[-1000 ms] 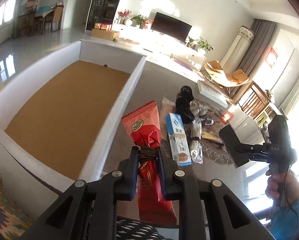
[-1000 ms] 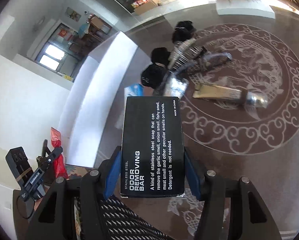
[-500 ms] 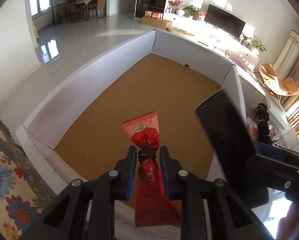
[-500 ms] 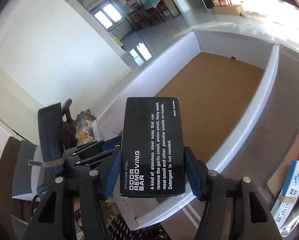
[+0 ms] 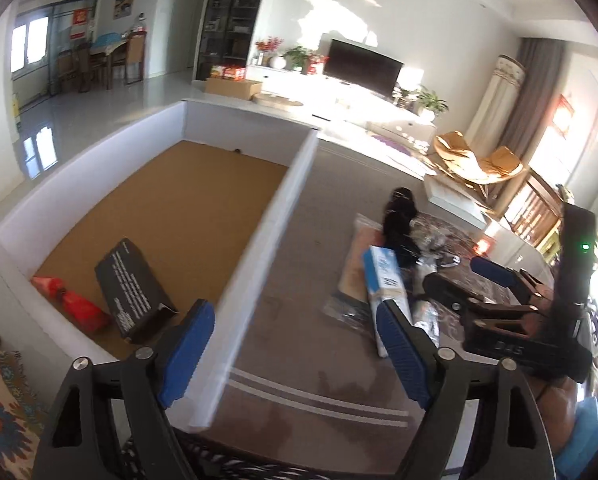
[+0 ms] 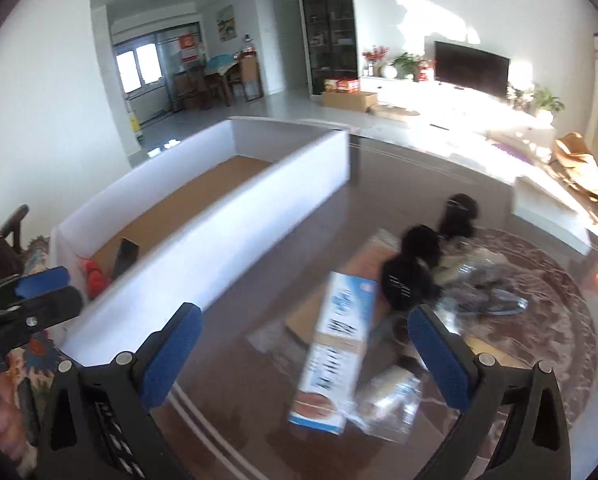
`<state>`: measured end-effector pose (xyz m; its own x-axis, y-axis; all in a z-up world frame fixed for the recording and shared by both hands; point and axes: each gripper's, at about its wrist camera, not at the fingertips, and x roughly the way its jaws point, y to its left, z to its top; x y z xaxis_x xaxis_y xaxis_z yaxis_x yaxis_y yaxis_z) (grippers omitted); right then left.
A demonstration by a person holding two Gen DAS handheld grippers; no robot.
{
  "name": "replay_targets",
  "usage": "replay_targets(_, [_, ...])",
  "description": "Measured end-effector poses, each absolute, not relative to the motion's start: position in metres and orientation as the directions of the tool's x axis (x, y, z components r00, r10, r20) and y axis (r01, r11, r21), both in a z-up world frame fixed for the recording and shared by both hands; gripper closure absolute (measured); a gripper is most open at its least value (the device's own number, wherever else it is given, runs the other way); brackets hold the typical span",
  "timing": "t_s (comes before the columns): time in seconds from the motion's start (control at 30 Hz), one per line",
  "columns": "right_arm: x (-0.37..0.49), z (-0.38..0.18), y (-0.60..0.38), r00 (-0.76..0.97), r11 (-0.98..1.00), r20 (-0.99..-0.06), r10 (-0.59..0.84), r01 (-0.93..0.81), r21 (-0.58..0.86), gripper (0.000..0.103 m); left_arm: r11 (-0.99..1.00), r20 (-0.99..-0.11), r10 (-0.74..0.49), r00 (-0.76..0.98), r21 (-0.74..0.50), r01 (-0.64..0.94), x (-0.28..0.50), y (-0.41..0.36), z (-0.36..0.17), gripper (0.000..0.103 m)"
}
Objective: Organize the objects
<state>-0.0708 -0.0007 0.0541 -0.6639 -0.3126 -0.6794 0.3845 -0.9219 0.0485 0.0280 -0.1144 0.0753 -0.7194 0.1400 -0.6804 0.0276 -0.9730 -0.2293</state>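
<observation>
The left hand-held gripper (image 5: 295, 354) had nothing between its blue pads (image 5: 187, 354) and its jaws were opening, spread across the near right wall of the white tray (image 5: 267, 248). The right hand-held gripper (image 6: 305, 360) was likewise empty, its jaws opening wide above the glass tabletop (image 6: 379, 456), to the right of the tray.

Inside the tray, at its near corner, lay the red packet (image 5: 73, 304) on the brown liner, and the black box (image 5: 133, 292) leaned just beside it, toward the tray's right wall; whether the two touched could not be told. In the right wrist view both showed only as a red patch (image 6: 93, 276) and a dark edge (image 6: 125, 258) behind the tray's wall.

Outside the tray, to its right, a blue-and-white carton (image 6: 335, 356) lay on the tabletop under the right hand-held gripper, resting partly on a clear plastic bag (image 6: 387, 404). Farther from the tray sat black fluffy items (image 6: 419, 256) and blurred clear wrappers (image 6: 483, 284).
</observation>
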Motion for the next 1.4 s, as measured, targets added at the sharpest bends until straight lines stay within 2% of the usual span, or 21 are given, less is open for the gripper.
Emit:
replay_targets(0.13, [-0.050, 0.021, 0.079, -0.683, -0.968, -0.725, -0.090, 0.232, -0.099, 0.000, -0.967, -0.693, 0.240, -0.680, -0.230, -0.107, 0.019, -0.038, 0.046, 0.012])
replay_targets(0.23, [-0.042, -0.005, 0.120, -0.620, -0.981, -0.784, -0.032, 0.170, -0.095, 0.000, -0.966, -0.724, 0.256, -0.641, -0.217, -0.141, 0.011, -0.006, 0.018, 0.012])
replay_targets(0.47, [-0.045, -0.043, 0.134, -0.548, -0.990, -0.836, -0.039, 0.132, -0.040, 0.000, -0.980, -0.705, 0.197, -0.681, -0.164, -0.114, 0.030, -0.005, 0.010, 0.012])
replay_targets(0.77, [-0.068, -0.047, 0.124, -0.576, -0.996, -0.816, -0.038, 0.091, -0.017, 0.000, -0.978, -0.715, 0.196, -0.671, -0.191, -0.083, 0.028, -0.014, 0.005, 0.012])
replay_targets(1.07, [-0.071, -0.048, 0.125, -0.576, -0.996, -0.816, -0.039, 0.090, -0.016, 0.000, -0.957, -0.705, 0.251, -0.664, -0.284, -0.059, 0.023, -0.024, 0.001, 0.012])
replay_targets(1.4, [-0.071, -0.049, 0.125, -0.577, -0.996, -0.816, -0.039, 0.090, -0.016, 0.000, -0.956, -0.679, 0.225, -0.699, -0.294, -0.023, 0.030, -0.032, 0.004, 0.012])
